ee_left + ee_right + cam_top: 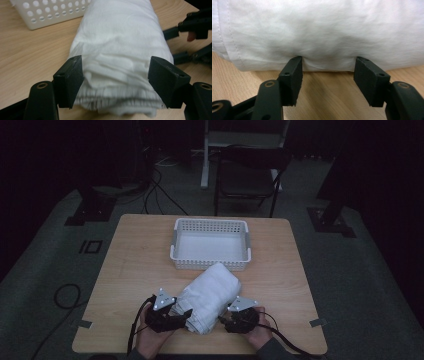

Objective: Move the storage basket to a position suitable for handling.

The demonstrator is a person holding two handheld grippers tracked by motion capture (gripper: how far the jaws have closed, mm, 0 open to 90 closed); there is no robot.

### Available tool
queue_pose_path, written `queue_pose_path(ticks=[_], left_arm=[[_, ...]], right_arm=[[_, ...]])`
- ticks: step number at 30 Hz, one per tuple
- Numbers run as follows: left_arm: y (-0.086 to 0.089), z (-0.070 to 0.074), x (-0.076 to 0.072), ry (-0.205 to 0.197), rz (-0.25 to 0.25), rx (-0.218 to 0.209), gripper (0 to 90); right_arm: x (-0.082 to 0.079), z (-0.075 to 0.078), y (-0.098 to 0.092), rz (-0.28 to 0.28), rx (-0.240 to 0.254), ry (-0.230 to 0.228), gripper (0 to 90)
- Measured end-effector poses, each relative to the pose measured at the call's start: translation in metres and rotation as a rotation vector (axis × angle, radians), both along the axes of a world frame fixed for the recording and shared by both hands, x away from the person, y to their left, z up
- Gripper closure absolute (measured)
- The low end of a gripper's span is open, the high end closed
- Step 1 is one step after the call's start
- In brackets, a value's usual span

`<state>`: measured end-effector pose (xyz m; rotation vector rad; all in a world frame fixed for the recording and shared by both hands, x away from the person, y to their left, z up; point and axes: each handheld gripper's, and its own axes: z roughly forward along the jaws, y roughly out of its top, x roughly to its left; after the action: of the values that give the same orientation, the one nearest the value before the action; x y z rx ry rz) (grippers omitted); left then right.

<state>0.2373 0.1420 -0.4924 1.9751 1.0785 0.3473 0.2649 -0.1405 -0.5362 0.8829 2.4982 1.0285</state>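
The left gripper (181,314) has its jaws wide open around the near end of a rolled white cloth (209,296). The roll lies on the wooden table (130,260), touching the white basket (210,244). The right gripper (223,319) is open too, its jaw tips pressing the roll's side.

A white rolled cloth bundle (209,296) is lying on its side on the wooden table (130,270), angled from the near middle up toward the basket. Its far end is resting just beside the front wall of the white perforated basket (210,264), while layered, gathered folds are being shown at its near end (117,75). The basket is sitting upright at the table's far middle.
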Motion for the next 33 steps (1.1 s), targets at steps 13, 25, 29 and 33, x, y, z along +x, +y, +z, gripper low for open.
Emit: queue_pose_path(ticks=[13,25,29,33], left_arm=[[-0.01,-0.022,0.002,0.037,-0.014,0.08,21.3],[0.002,-0.027,0.036,0.014,0.014,0.131,21.4],[0.01,-0.025,0.053,0.006,0.063,0.133,23.0],[0.015,-0.025,0.068,0.005,0.096,0.135,23.9]], right_arm=[[0.017,0.026,-0.03,-0.128,0.066,-0.096,36.8],[0.043,0.037,-0.048,-0.234,0.1,-0.155,36.9],[0.047,0.038,-0.049,-0.242,0.102,-0.164,36.9],[0.052,0.039,-0.052,-0.259,0.109,-0.169,37.1]])
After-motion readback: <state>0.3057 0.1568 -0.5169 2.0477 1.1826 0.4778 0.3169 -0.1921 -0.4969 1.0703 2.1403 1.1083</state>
